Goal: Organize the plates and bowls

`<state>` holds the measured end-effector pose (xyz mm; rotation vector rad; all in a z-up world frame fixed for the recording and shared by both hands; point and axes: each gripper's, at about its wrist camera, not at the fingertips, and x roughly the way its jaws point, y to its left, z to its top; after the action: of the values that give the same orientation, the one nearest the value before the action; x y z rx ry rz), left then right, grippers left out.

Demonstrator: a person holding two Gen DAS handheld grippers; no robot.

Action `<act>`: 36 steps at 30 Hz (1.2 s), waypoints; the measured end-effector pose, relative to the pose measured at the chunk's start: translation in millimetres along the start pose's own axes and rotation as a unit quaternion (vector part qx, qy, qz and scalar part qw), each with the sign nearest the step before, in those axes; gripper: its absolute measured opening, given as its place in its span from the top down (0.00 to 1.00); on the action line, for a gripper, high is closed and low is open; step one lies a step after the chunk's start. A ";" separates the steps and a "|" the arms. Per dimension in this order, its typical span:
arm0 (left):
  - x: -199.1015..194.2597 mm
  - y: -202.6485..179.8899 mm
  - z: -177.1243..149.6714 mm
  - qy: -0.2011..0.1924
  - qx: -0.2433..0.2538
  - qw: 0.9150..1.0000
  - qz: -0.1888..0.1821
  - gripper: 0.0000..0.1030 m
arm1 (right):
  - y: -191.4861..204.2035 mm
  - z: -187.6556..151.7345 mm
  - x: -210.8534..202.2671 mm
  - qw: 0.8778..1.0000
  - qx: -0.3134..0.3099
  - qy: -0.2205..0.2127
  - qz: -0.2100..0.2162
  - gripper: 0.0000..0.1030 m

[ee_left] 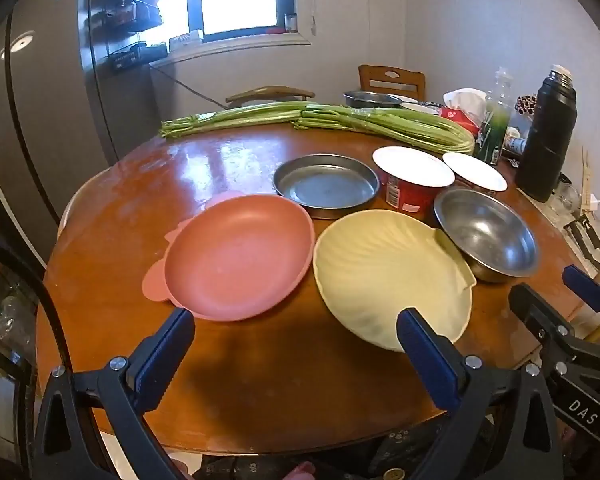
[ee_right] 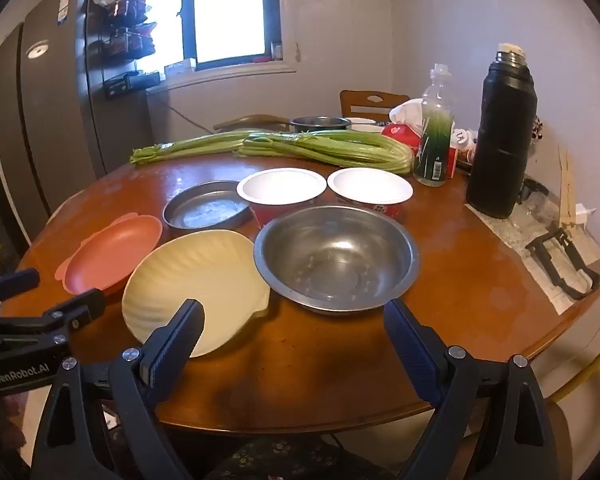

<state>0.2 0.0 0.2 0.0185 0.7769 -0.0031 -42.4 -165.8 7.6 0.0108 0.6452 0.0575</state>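
**Six dishes laid out, both grippers poised and empty**

I take the steel bowl (ee_right: 336, 258) as my landmark. Just to its left lies the cream shell-shaped plate (ee_right: 196, 284), the two rims touching or nearly so; I cannot tell which. Further left of the bowl sits the pink plate (ee_left: 240, 254), close beside the shell plate. Behind the bowl stand two red paper bowls with white insides, one (ee_right: 281, 187) to the left and one (ee_right: 370, 186) to the right. Left of that pair, behind the shell plate, rests the shallow steel pan (ee_right: 206, 210).

Count: two plastic plates, one steel pan, one steel bowl, two paper bowls. All six sit singly, nothing stacked; I judge the sorting not yet begun, with like to be nested with like.

My left gripper (ee_left: 294, 330) hovers over the near table edge, in front of the bowl and left of it, between the pink plate and the shell plate, jaws spread wide on nothing. My right gripper (ee_right: 294, 320) hangs just in front of the bowl, jaws equally wide and empty, its left finger overlapping the shell plate's near rim in view. Both tilt downward, which I read as a ready stance for a first pick.

Behind everything, two celery bundles (ee_right: 268, 146) lie across the round wooden table (ee_right: 460, 280); right of the bowl stands a black thermos (ee_right: 500, 136).
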 end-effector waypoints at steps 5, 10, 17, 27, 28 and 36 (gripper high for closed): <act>-0.5 -2.2 -0.1 -0.002 0.012 1.000 0.012 0.01 | -2.3 -3.9 2.0 1.000 0.008 0.013 0.010 0.11; 1.9 -1.9 2.4 0.007 0.008 1.000 0.012 0.01 | -1.7 -4.0 5.7 1.000 0.014 0.020 0.018 0.11; 1.2 2.0 -3.2 0.002 -0.005 1.000 0.012 0.01 | 0.4 -3.0 2.3 1.000 0.007 0.019 0.021 0.11; -1.8 0.3 -3.0 0.004 -0.002 1.000 0.012 0.01 | 1.0 -6.2 1.8 0.999 0.001 0.023 0.024 0.11; -1.5 -0.3 -2.5 0.004 -0.002 1.000 0.011 0.01 | 0.4 -6.2 1.7 0.999 0.002 0.024 0.025 0.11; -2.0 0.3 -3.5 0.005 -0.004 1.000 0.012 0.01 | 0.3 -6.6 1.0 0.999 0.002 0.024 0.026 0.11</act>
<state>-3.8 0.4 -0.9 0.0207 0.7863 0.0236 -45.5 -165.4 1.7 0.0309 0.6939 0.1066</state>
